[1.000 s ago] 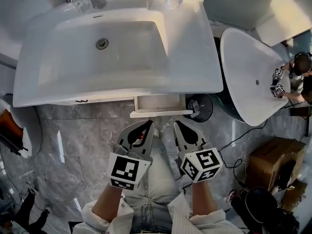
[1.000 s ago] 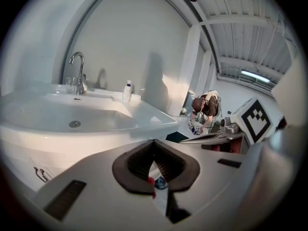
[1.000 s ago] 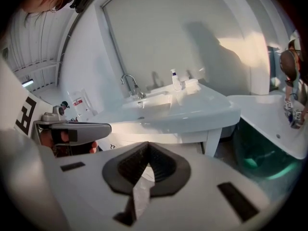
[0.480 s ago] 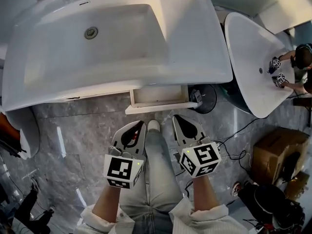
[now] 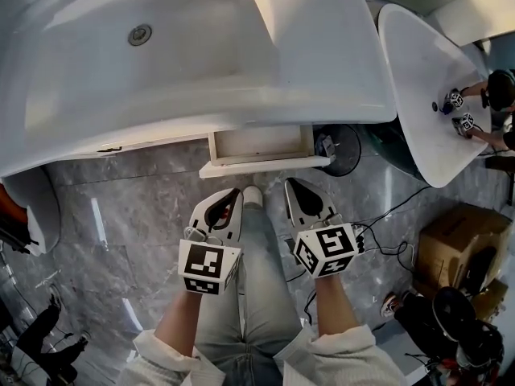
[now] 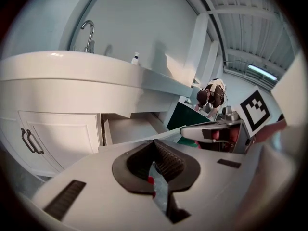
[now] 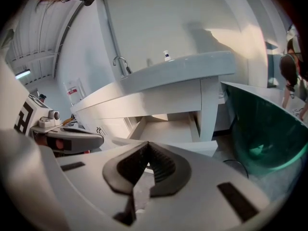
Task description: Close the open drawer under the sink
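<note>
We look down on a glossy white ceramic sink [image 5: 201, 63] and its open white drawer [image 5: 261, 149], cream inside, above a grey marble-veined tile floor [image 5: 137, 215]. Our pale grey left gripper [image 5: 232, 193] and right gripper [image 5: 291, 185] show black-lined jaws and black-and-white square patterns at the back. Faded blue jeans [image 5: 257, 296], white sleeves [image 5: 338, 360], a brown cardboard box [image 5: 455, 244] and a white oval bathtub [image 5: 418, 95], dark green outside, frame them.

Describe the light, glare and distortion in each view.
Head view: even light, pale glare streaks on the glossy grey marble floor, the white ceramic sink bowed at its rim by the wide lens. Left gripper view: fisheye, dark corners, foreground soft. Right gripper view: same fisheye, a warm sunlit patch on the pale wall.
</note>
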